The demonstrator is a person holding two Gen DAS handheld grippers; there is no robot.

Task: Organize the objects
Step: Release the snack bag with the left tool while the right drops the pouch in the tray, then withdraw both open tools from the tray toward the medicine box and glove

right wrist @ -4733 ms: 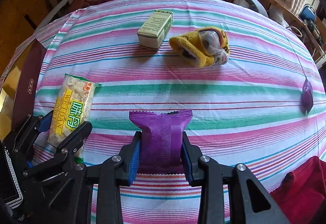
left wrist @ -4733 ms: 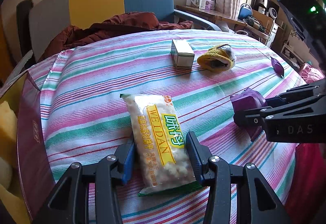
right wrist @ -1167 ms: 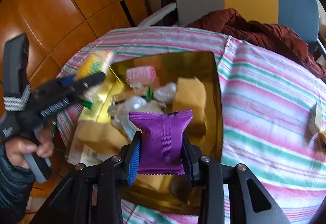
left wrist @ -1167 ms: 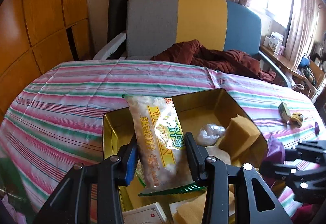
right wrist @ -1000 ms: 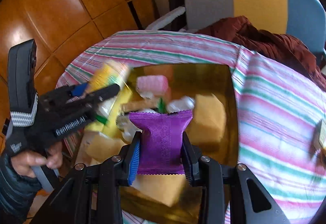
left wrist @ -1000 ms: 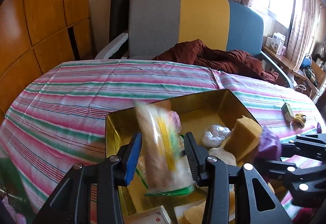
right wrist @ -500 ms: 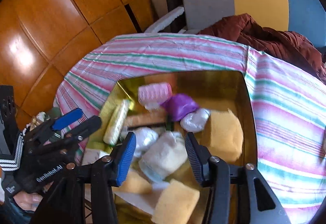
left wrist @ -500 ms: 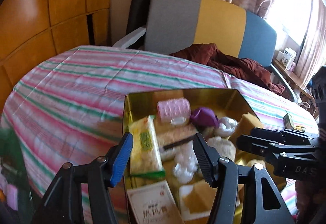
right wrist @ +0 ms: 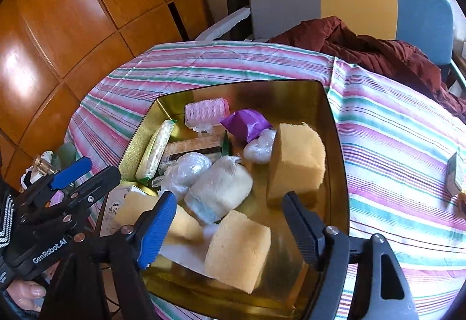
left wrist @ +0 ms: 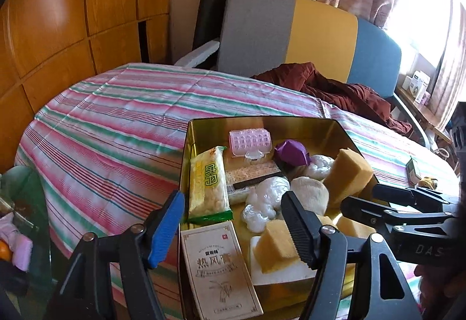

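striped tablecloth covers the round table, bearing the gold tin and a small box.

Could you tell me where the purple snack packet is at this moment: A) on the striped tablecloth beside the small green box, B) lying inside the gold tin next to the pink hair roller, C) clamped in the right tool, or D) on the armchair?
B: the purple snack packet lies in the gold tin beside the pink hair roller, and the right tool stands open with nothing between its fingers.

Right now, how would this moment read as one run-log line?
left tongs: open, empty | right tongs: open, empty | yellow snack bag, purple packet: in gold tin
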